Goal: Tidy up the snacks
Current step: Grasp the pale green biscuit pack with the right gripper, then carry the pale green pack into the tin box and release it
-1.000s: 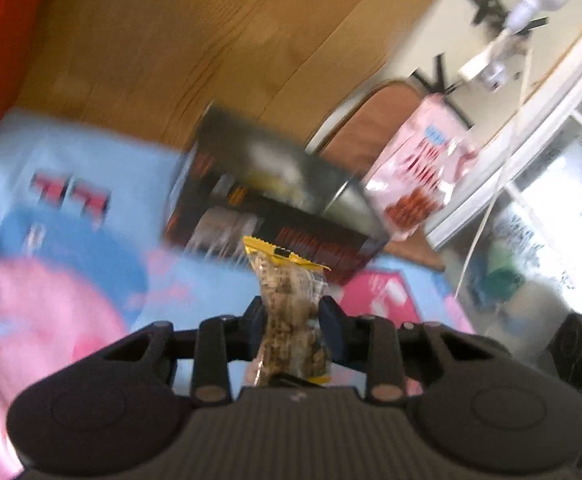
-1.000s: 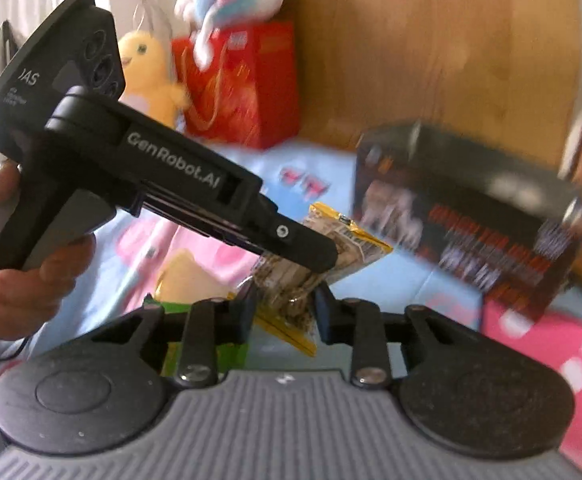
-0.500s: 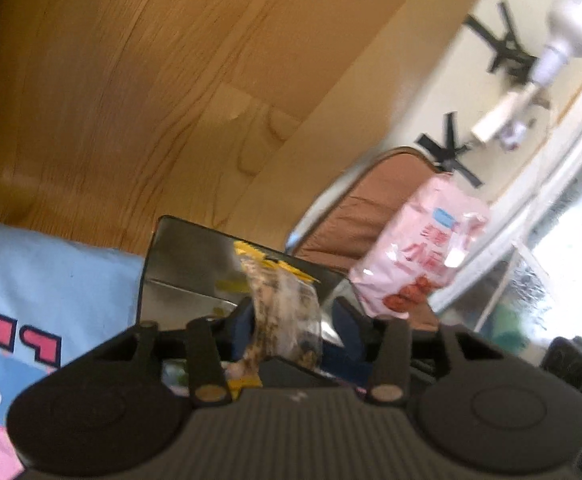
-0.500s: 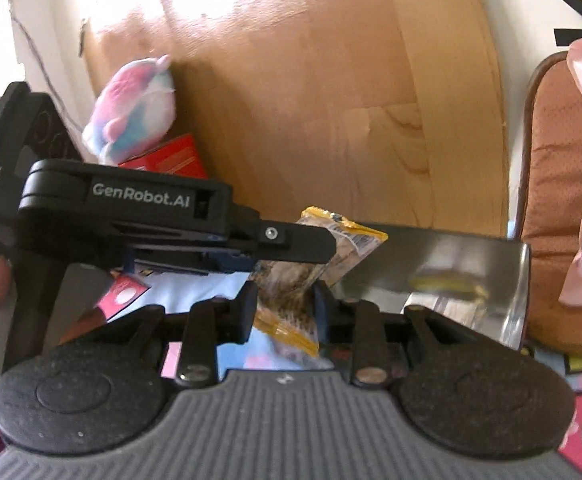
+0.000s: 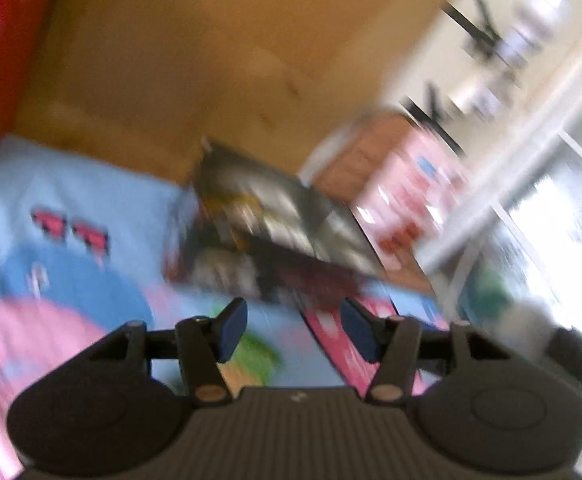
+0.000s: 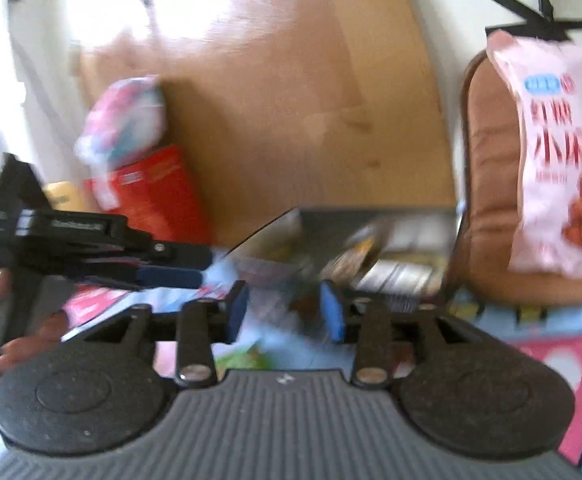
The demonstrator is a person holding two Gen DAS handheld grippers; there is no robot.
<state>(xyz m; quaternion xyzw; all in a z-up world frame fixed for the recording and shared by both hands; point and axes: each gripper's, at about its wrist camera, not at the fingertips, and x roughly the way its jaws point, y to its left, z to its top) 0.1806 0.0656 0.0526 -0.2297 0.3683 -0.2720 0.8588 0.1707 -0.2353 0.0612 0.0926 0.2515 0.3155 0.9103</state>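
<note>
A dark snack box [image 5: 275,240] with a silvery inside lies open on the blue and pink bedspread [image 5: 71,200]. Small snack packets [image 6: 359,256] lie inside it, blurred. My left gripper [image 5: 293,330] is open and empty, a short way in front of the box. It also shows in the right wrist view [image 6: 171,268] at the left, held by a hand. My right gripper [image 6: 285,312] is open and empty, just before the box [image 6: 371,240].
A large pink snack bag [image 6: 563,152] leans on a brown chair [image 6: 487,200] right of the box. A red box [image 6: 155,196] and a plush toy [image 6: 123,120] sit at the left by the wooden headboard [image 6: 291,100]. A green packet [image 5: 259,356] lies on the bedspread below the left gripper.
Both grippers have opened and let go of the clear snack packets, which now lie in the box. Both have pulled back a little from the box.
</note>
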